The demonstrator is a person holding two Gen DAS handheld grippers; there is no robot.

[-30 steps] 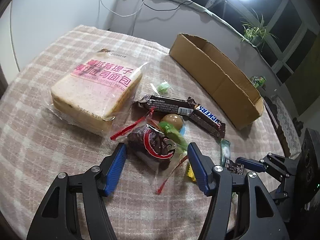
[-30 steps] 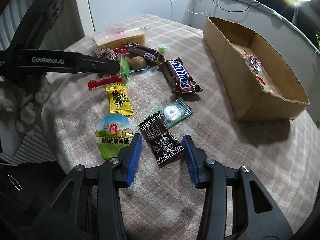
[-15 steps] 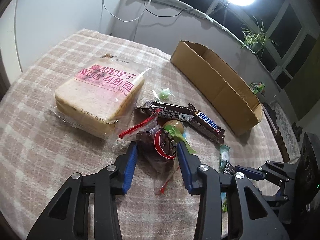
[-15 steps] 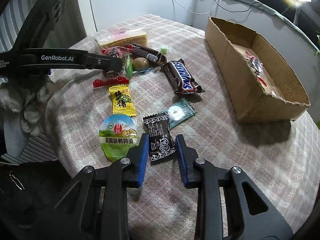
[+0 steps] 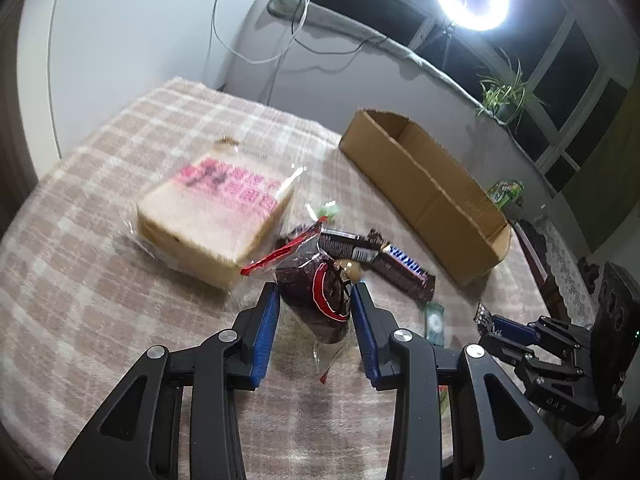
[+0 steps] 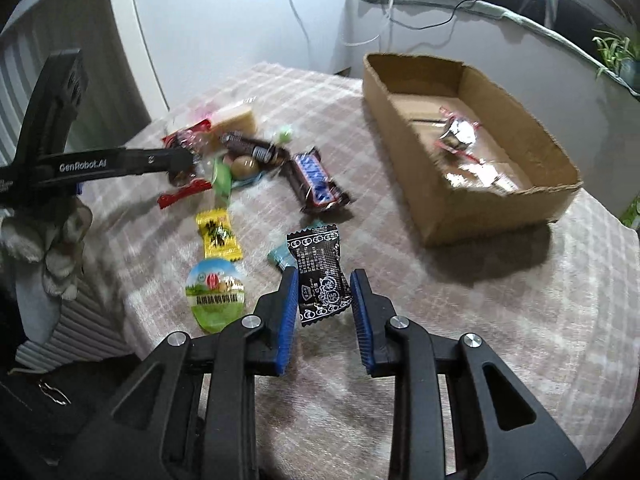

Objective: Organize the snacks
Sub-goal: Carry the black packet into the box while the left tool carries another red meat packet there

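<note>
Left gripper is pinching a dark snack bag between narrowed fingers, bread ahead-left. Right gripper is clamping a black candy packet, cardboard box sitting ahead-right.

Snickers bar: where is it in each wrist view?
Left wrist: Snickers bar right of centre, just beyond the left gripper, near the cardboard box.
Right wrist: Snickers bar upper centre, left of the box.
Shared landmark: cardboard box.
</note>
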